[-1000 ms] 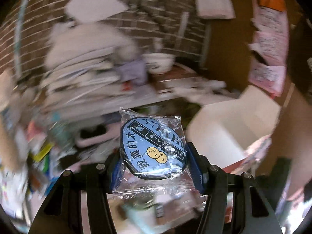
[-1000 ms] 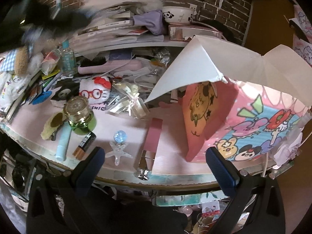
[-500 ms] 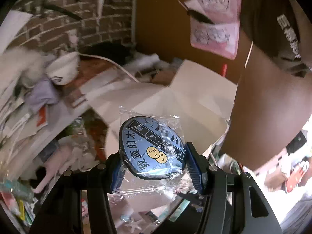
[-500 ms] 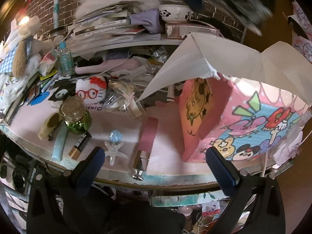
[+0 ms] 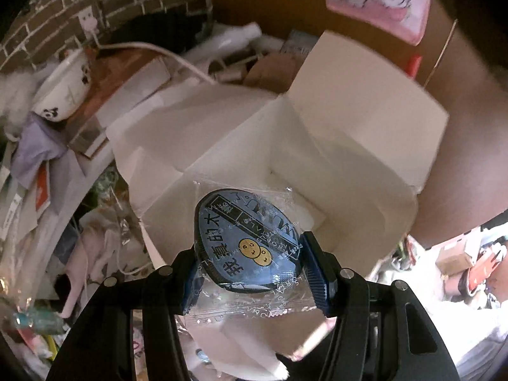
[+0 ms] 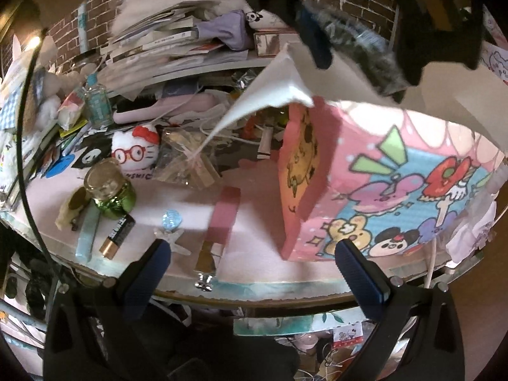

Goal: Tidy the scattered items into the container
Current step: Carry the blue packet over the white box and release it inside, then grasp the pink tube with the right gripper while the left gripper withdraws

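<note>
Badge [image 5: 246, 241] in clear wrap sits clamped between my left gripper [image 5: 250, 273] pads, held above the open box [image 5: 365, 190], w/ white flaps spread around it. Bowl [image 5: 63, 95] w/ panda print lies farther back-left by the brick wall.

Right gripper [image 6: 254, 273] hangs w/ jaws wide apart, nothing in them, just off the desk's [image 6: 254, 282] front edge. Near that edge: battery [image 6: 117, 235], star clip [image 6: 171, 231], pink stick [image 6: 222, 219]. Green jar [image 6: 109, 190] sits behind the battery, plush [image 6: 136, 155] w/ red glasses beyond it. Box w/ cartoon print takes the desk's right side. Books [image 6: 158, 38] pile at the back.
</note>
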Demonstrator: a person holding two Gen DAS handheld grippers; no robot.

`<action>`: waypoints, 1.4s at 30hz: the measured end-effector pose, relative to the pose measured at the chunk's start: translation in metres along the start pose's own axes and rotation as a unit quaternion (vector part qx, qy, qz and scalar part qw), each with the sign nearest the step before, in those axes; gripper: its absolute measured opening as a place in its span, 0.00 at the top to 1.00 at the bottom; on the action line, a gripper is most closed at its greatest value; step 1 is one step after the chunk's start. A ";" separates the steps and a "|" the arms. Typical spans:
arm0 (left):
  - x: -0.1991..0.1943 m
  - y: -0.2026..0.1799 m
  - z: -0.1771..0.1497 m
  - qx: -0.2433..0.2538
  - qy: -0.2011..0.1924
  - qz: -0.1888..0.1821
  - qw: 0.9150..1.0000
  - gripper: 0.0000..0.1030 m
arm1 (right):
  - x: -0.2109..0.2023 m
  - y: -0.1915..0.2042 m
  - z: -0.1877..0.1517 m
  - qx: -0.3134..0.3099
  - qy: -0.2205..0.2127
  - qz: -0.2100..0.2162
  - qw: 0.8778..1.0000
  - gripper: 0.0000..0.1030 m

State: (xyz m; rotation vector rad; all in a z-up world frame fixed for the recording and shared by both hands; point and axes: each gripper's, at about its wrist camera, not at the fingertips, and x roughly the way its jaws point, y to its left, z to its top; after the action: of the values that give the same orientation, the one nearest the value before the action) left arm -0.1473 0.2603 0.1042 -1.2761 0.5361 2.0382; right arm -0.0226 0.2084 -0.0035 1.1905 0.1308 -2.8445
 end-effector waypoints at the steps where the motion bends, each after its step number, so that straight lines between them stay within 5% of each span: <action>1: 0.004 0.001 0.001 0.000 0.006 0.004 1.000 0.50 | 0.000 -0.001 0.000 0.002 0.001 0.001 1.000 0.00; 7: 0.029 0.002 0.006 -0.003 0.042 0.020 0.999 0.50 | 0.000 -0.006 0.000 0.007 -0.001 0.003 1.000 0.00; 14: 0.027 -0.011 0.004 0.015 0.037 0.034 0.999 0.41 | 0.000 -0.009 -0.001 0.012 -0.001 0.002 1.000 0.00; 16: 0.018 -0.010 0.003 0.009 0.021 0.037 0.999 0.24 | 0.000 -0.009 -0.002 0.012 0.000 0.003 1.000 0.00; 24: -0.045 -0.017 -0.017 0.019 -0.093 0.021 0.995 0.11 | -0.003 -0.010 -0.004 0.015 -0.013 0.010 1.000 0.00; 33: -0.100 0.015 -0.090 -0.064 -0.204 0.102 0.972 0.11 | 0.000 -0.002 -0.011 -0.005 -0.012 0.016 1.000 0.00; 42: -0.097 0.045 -0.195 -0.152 -0.229 0.199 0.941 0.11 | 0.002 0.004 -0.021 0.000 -0.027 0.045 0.999 0.02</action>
State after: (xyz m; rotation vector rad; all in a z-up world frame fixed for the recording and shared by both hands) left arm -0.0282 0.0727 0.1056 -0.8435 0.2780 2.7398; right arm -0.0088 0.2065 -0.0203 1.0899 0.0730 -2.7961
